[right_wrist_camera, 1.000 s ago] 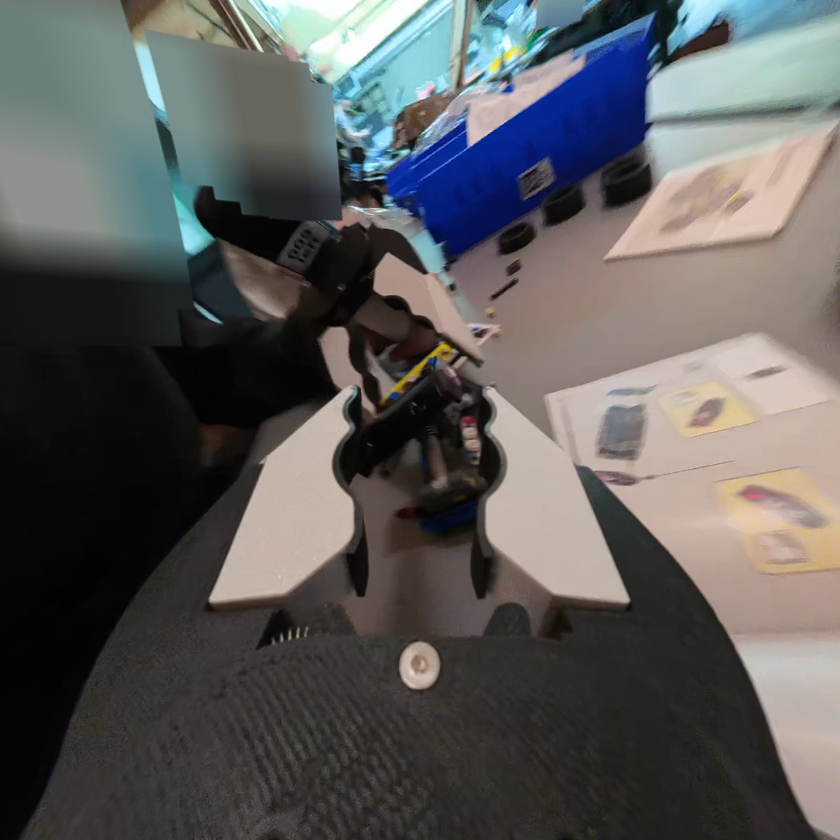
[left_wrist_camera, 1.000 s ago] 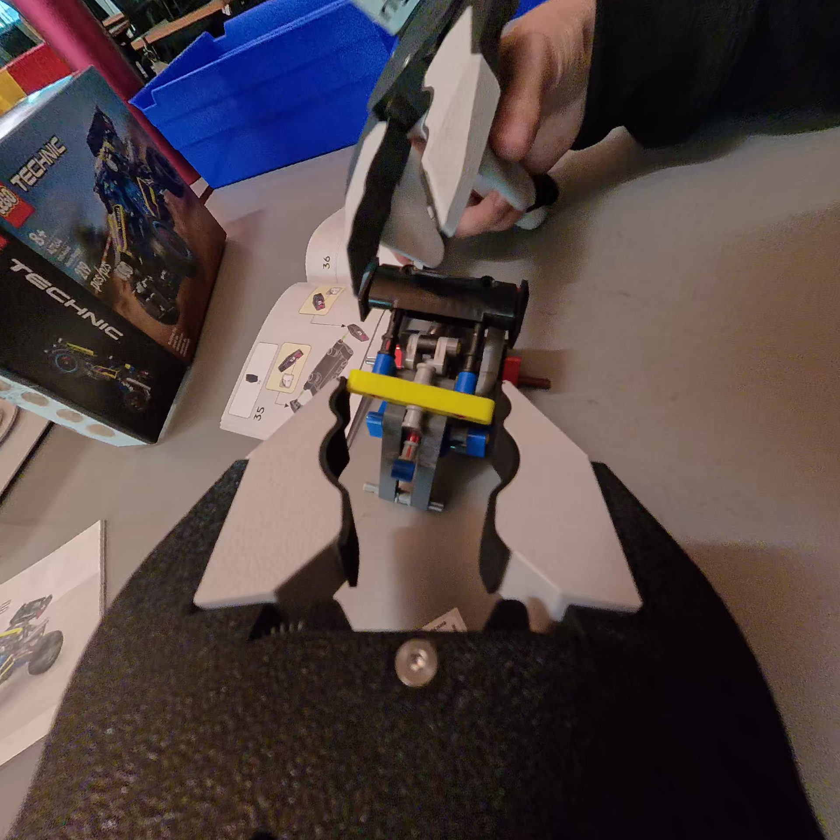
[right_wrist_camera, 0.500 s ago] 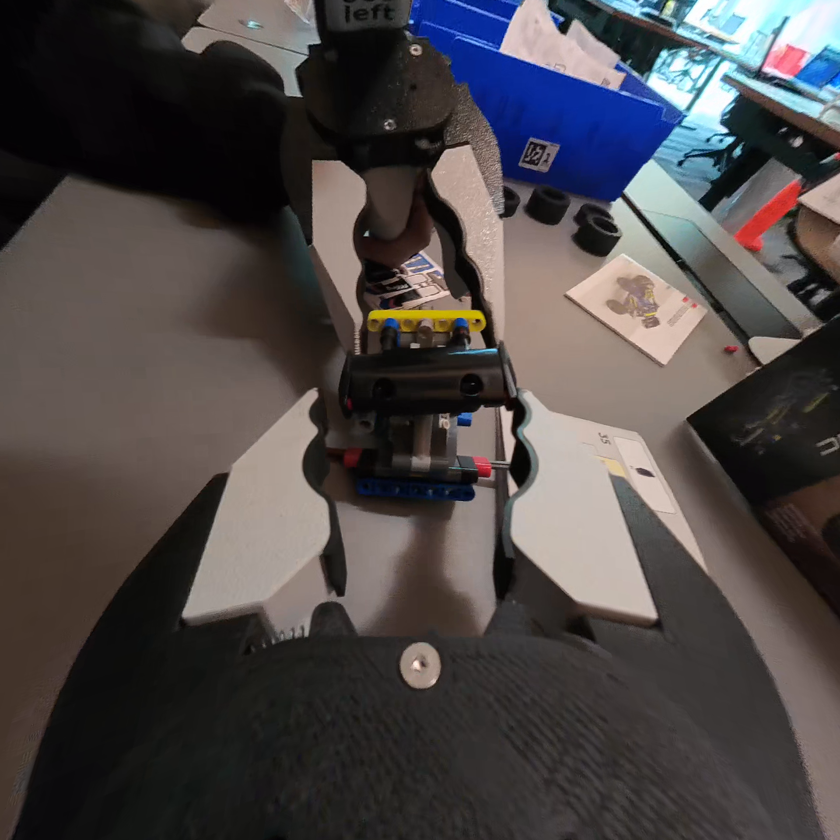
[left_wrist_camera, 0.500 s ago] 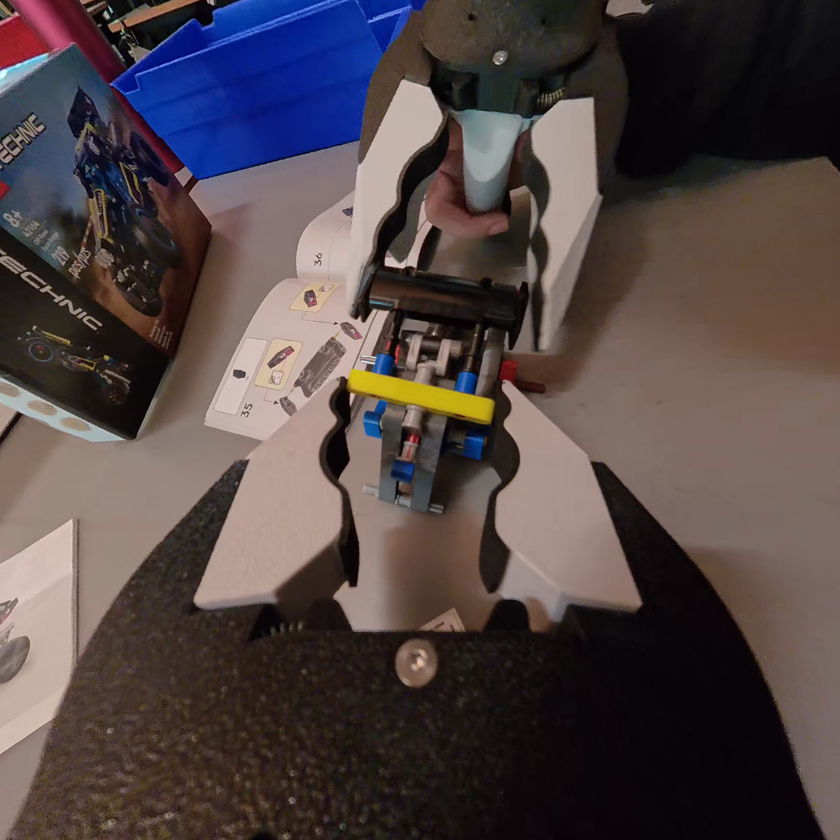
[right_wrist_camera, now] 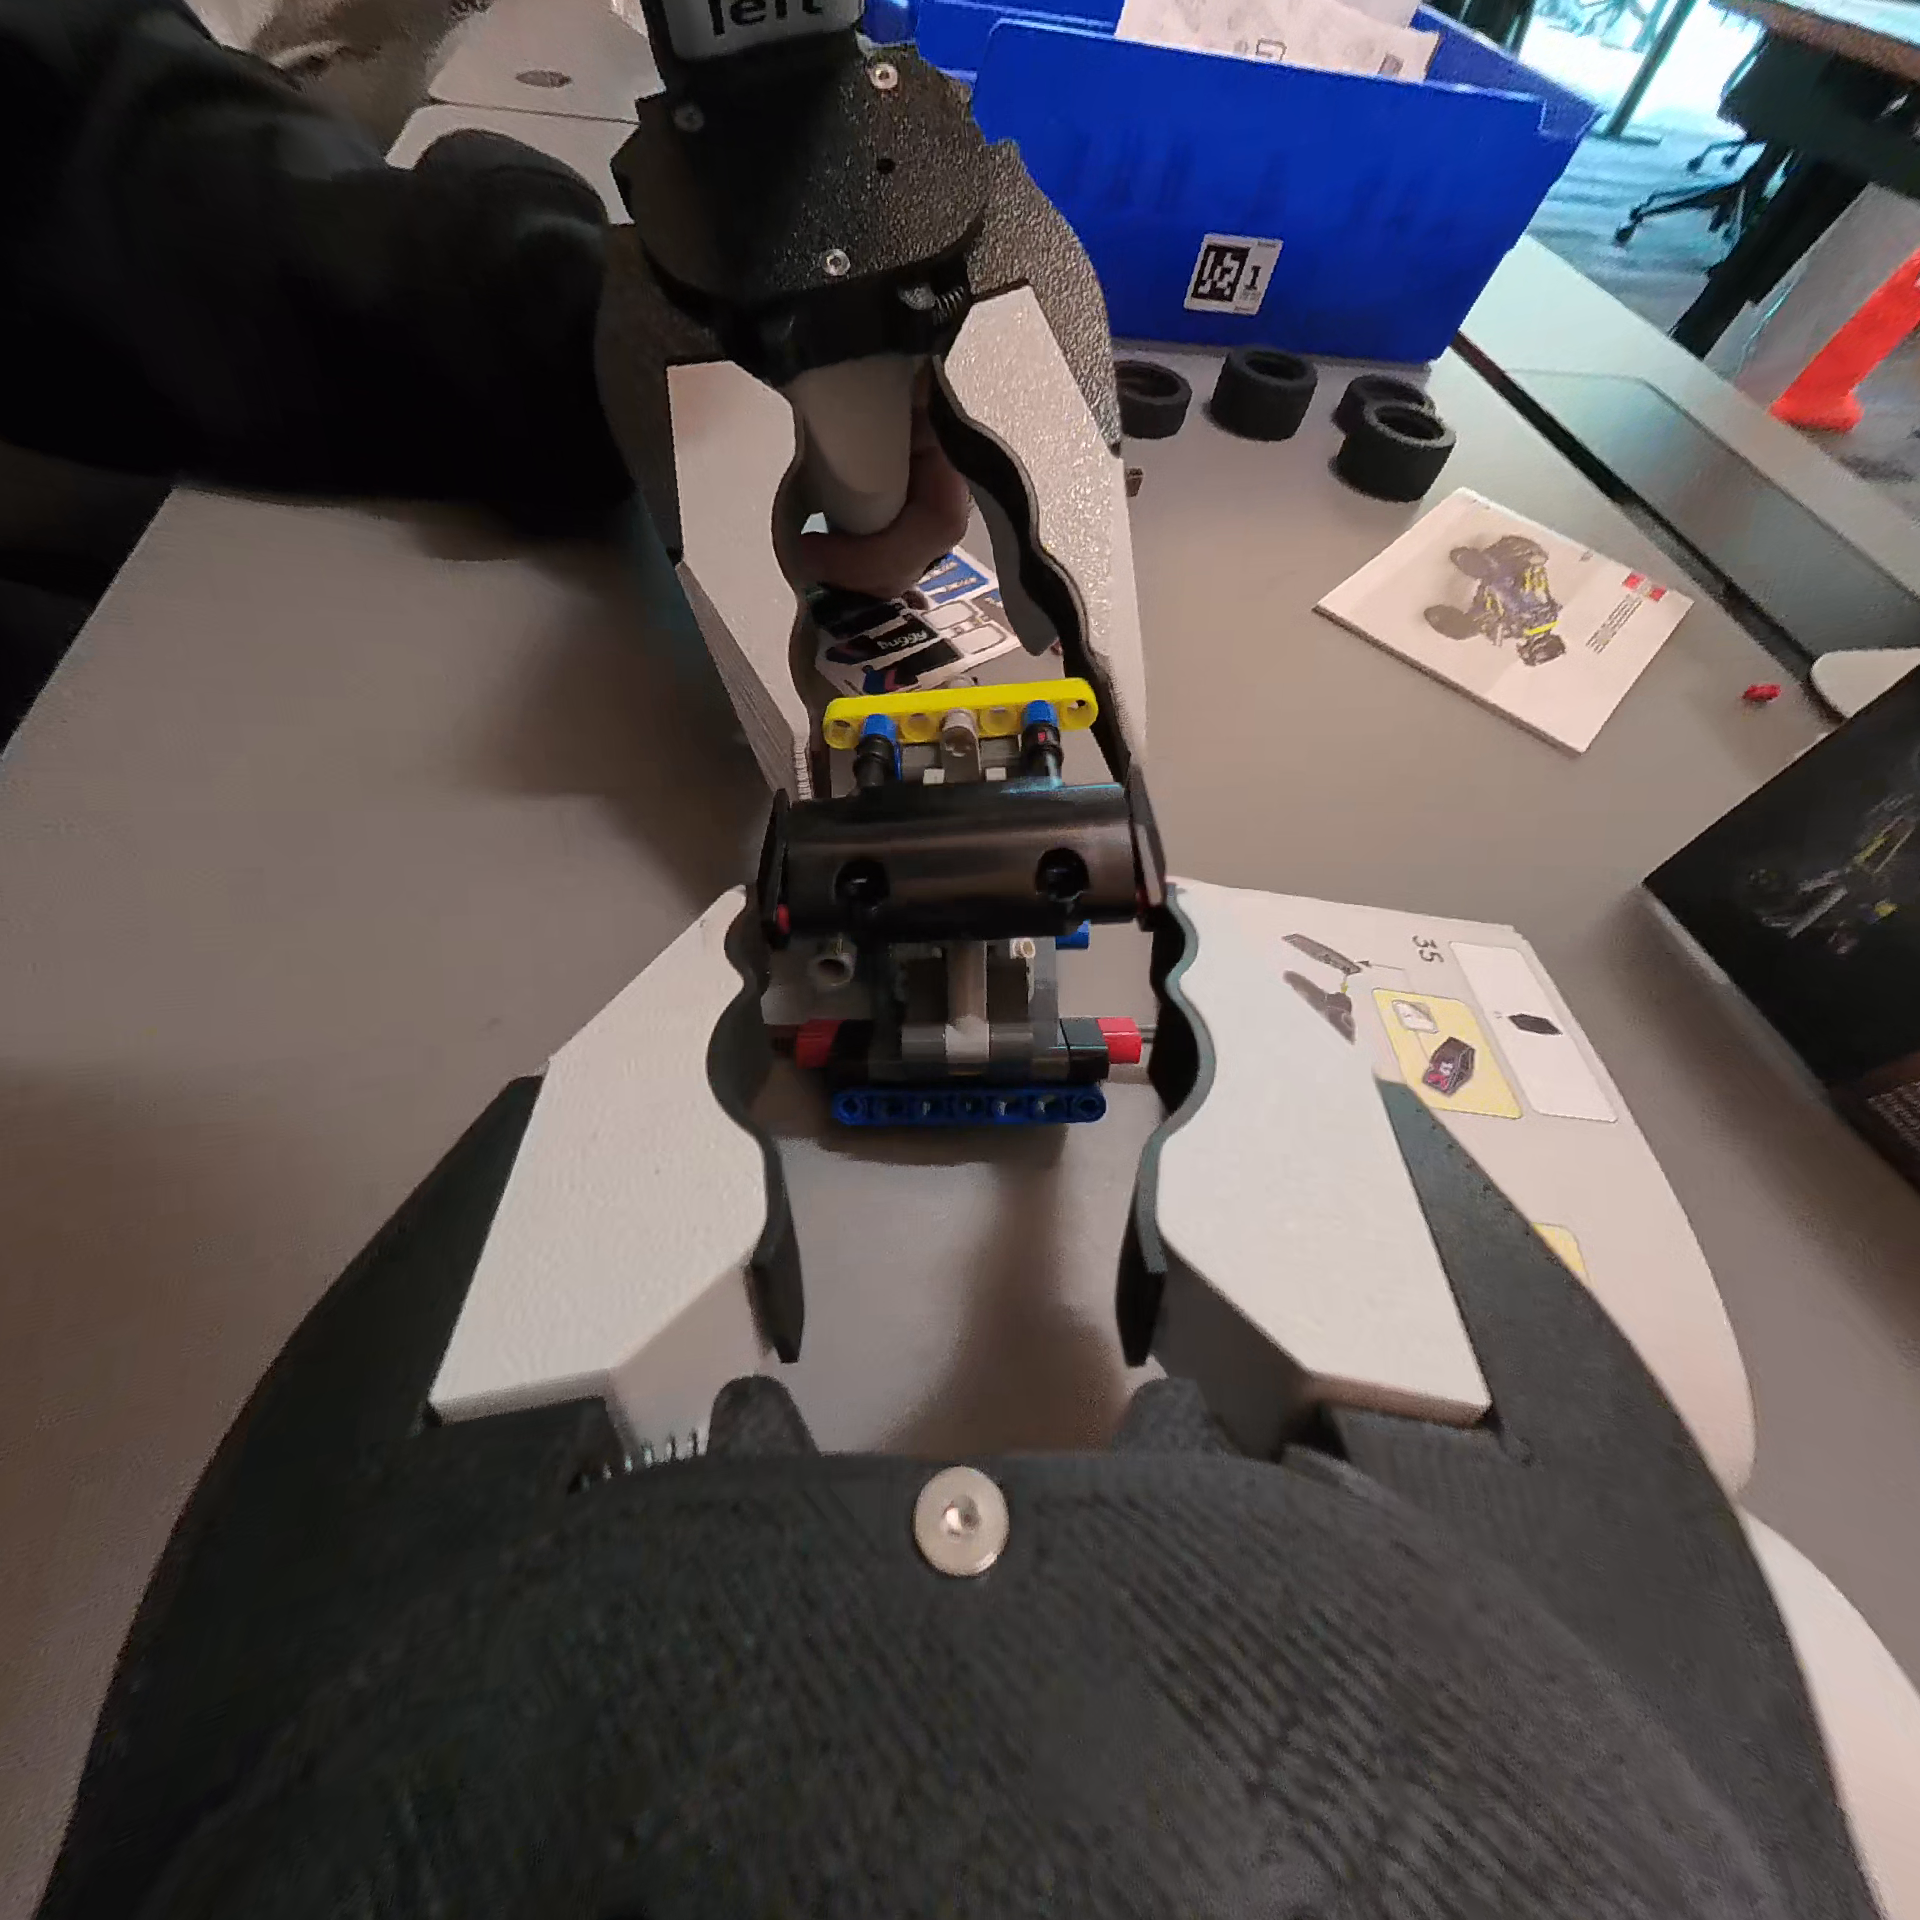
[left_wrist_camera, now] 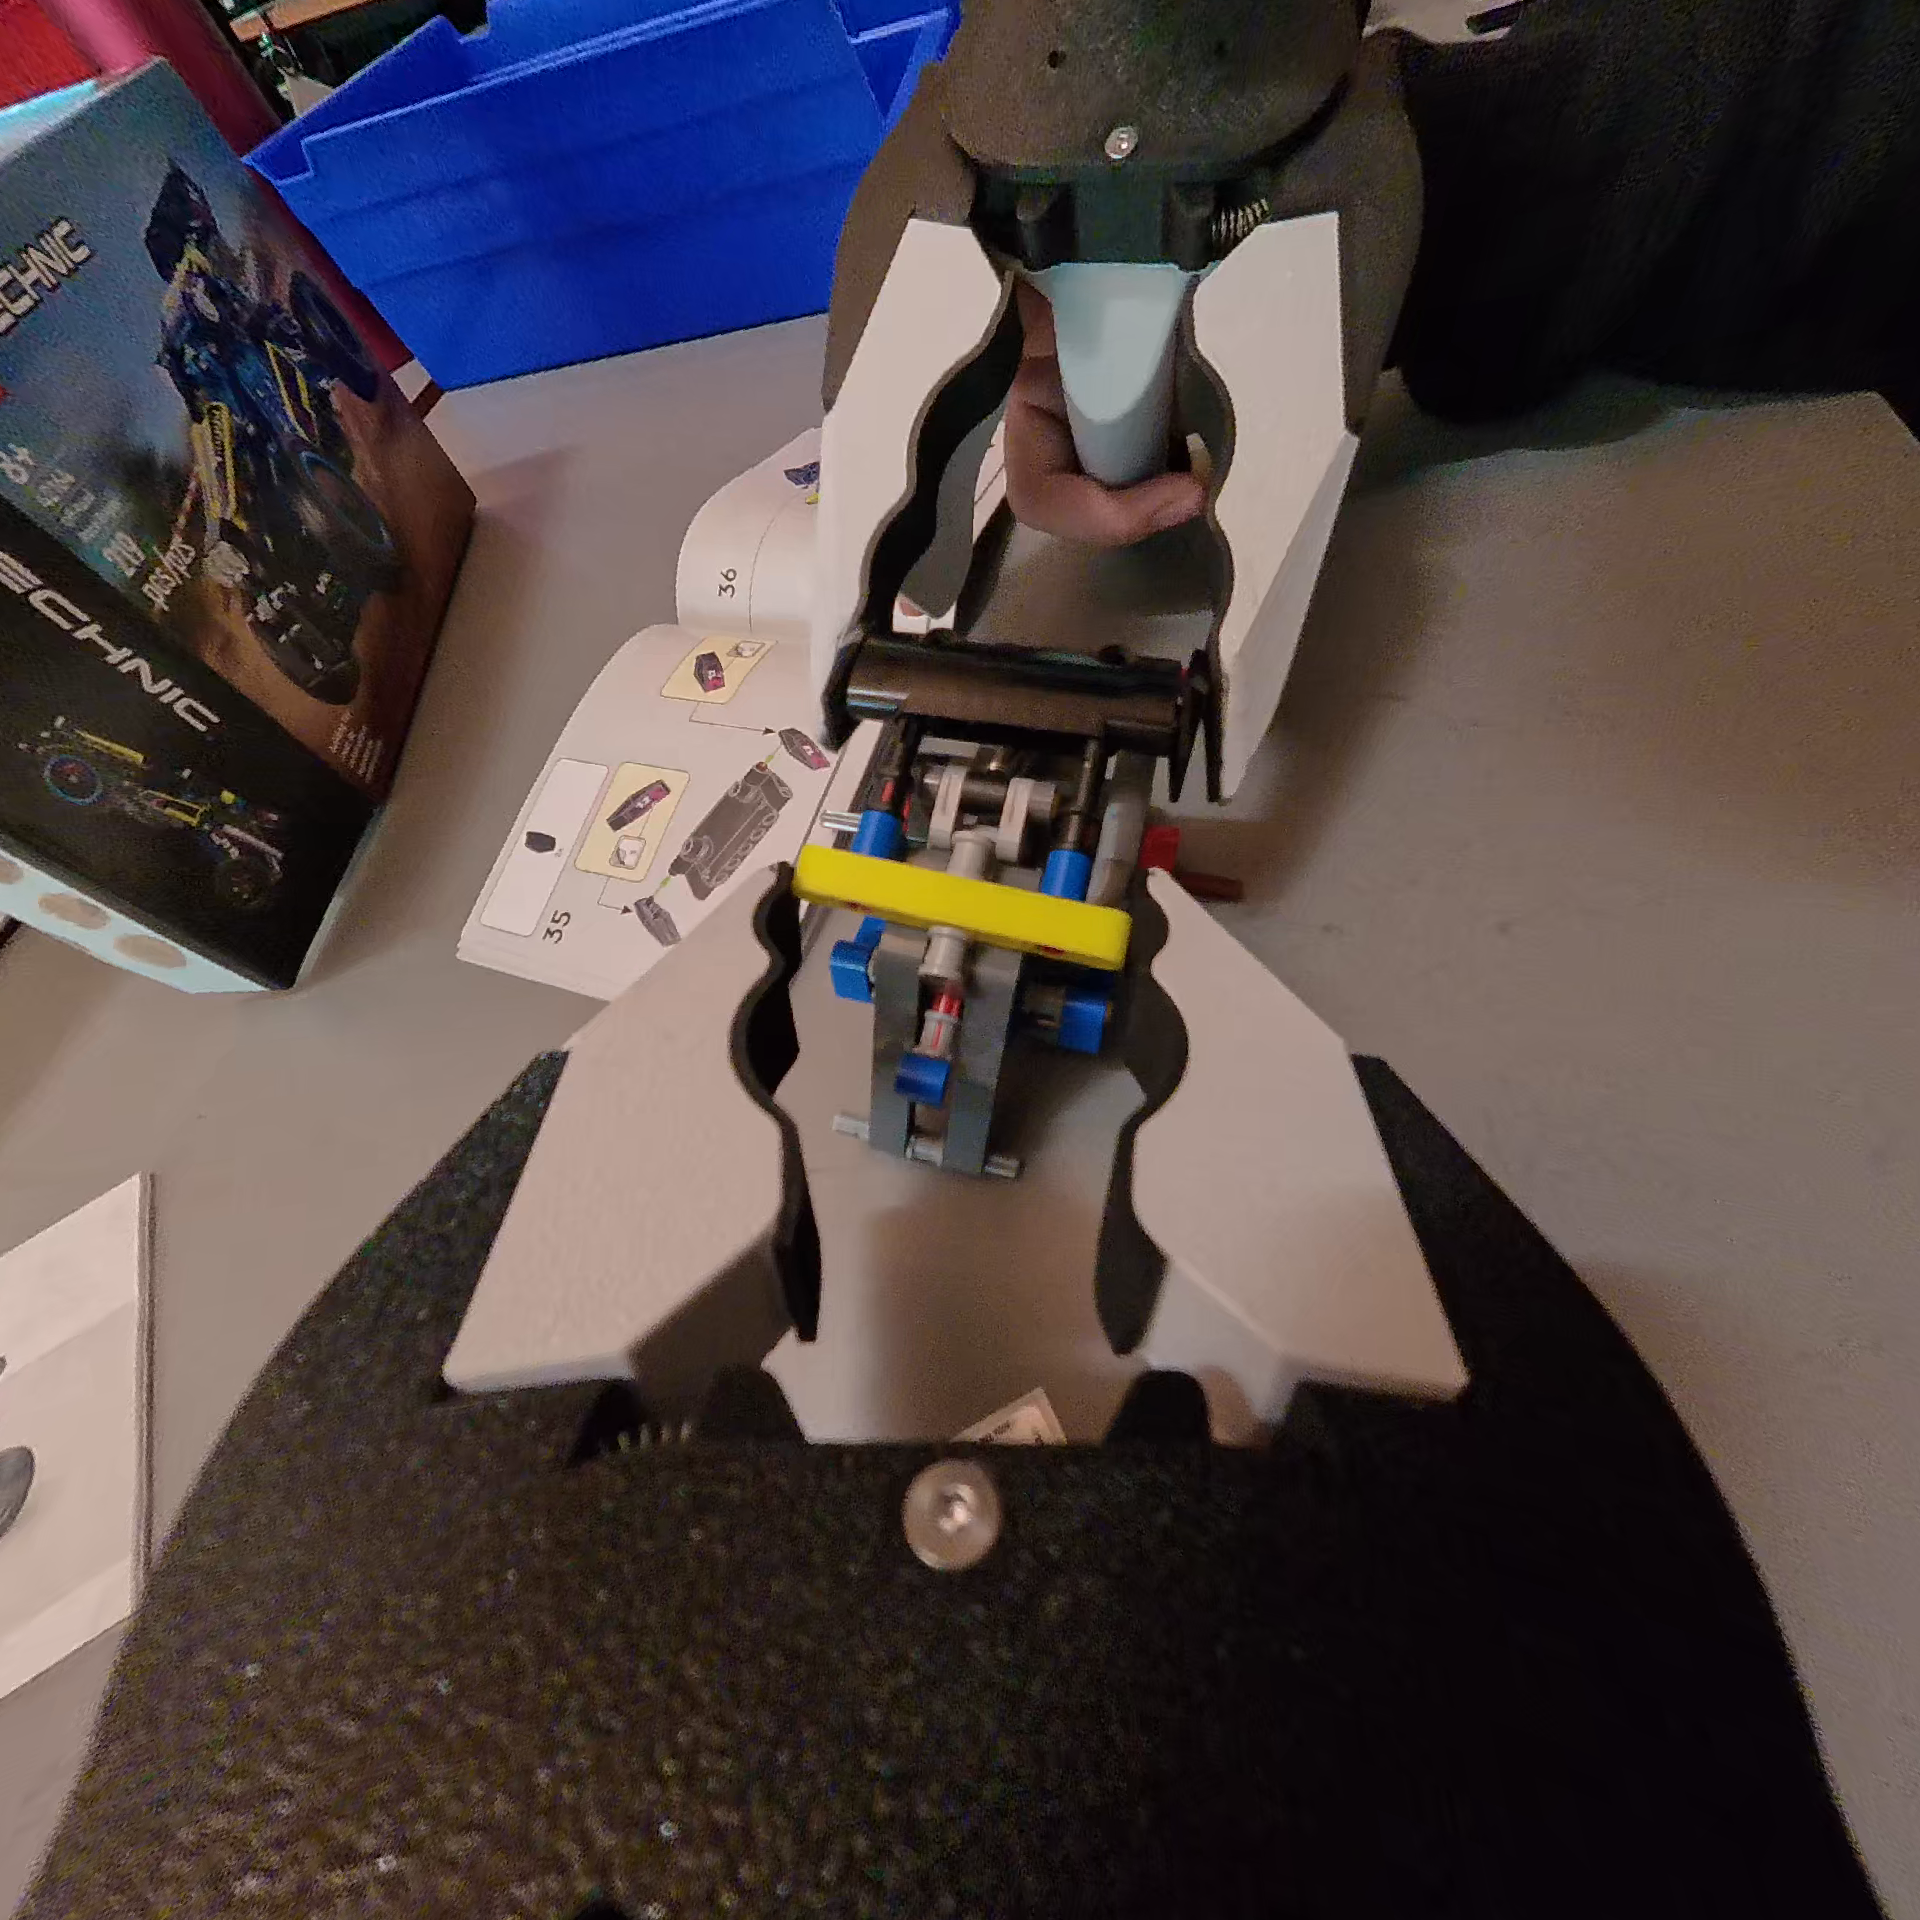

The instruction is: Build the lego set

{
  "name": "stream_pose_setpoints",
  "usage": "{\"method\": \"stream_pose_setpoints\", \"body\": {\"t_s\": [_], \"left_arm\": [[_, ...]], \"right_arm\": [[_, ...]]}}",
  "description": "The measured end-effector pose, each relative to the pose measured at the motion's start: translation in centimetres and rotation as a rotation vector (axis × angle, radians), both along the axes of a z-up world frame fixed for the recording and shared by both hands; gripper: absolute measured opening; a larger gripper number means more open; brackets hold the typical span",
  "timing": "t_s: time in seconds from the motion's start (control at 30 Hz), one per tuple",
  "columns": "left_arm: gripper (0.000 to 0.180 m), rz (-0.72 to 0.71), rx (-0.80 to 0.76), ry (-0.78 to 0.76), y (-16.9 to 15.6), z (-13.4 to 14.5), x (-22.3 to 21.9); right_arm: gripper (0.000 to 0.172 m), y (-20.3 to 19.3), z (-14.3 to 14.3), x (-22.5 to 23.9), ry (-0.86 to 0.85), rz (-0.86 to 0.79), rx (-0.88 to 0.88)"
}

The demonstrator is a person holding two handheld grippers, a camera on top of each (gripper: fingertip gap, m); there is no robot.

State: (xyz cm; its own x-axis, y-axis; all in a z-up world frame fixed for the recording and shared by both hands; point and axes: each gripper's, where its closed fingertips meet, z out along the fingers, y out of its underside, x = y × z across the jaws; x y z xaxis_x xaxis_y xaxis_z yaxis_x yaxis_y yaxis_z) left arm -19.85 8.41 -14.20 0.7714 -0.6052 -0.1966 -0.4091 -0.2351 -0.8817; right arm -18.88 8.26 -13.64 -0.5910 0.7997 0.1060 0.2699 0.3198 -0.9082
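Between both grippers' fingers, the brick model is sitting, left gripper clamping its yellow beam, right gripper pinching its black cylinder, facing each other.

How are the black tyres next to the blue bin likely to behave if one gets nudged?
The black tyres seem to lie flat, holes upward, so a nudge would probably slide one across the table rather than roll it. They look hollow, so likely light. If rubbery, as the matte surface suggests, they may grip and stop short.
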Motion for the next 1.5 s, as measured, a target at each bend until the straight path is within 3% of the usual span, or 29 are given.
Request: {"method": "stream_pose_setpoints", "body": {"t_s": [0.23,0.3,0.4,0.5,0.87,1.1,1.37,1.5], "left_arm": [[0.060,0.005,0.006,0.004,0.0,0.0,0.0],[0.060,0.008,0.010,0.008,0.1,0.0,-0.1],[0.060,0.008,0.019,0.019,0.0,0.0,0.0],[0.060,0.014,0.027,0.027,0.1,0.0,0.0],[0.060,0.083,-0.020,0.017,0.3,-0.1,-0.2],[0.060,0.100,-0.016,0.058,0.3,-0.2,-0.4],[0.060,0.094,-0.022,0.019,0.3,-0.1,-0.1],[0.060,0.112,-0.044,0.003,0.3,-0.1,-0.1]], "right_arm": [[0.073,1.2,0.9,1.0,-0.040,-0.103,-0.163],[0.068,1.4,1.4,1.3,-0.058,-0.146,-0.248],[0.046,2.6,1.8,1.0,-0.118,-0.296,-0.448],[0.038,1.7,2.7,0.7,-0.153,-0.273,-0.651],[0.017,0.9,1.9,0.1,-0.279,-0.393,-0.864],[0.015,0.9,1.8,0.0,-0.277,-0.461,-0.898],[0.021,0.7,1.9,1.0,-0.252,-0.375,-0.789],[0.048,1.4,1.7,2.8,-0.171,-0.385,-0.598]]}}
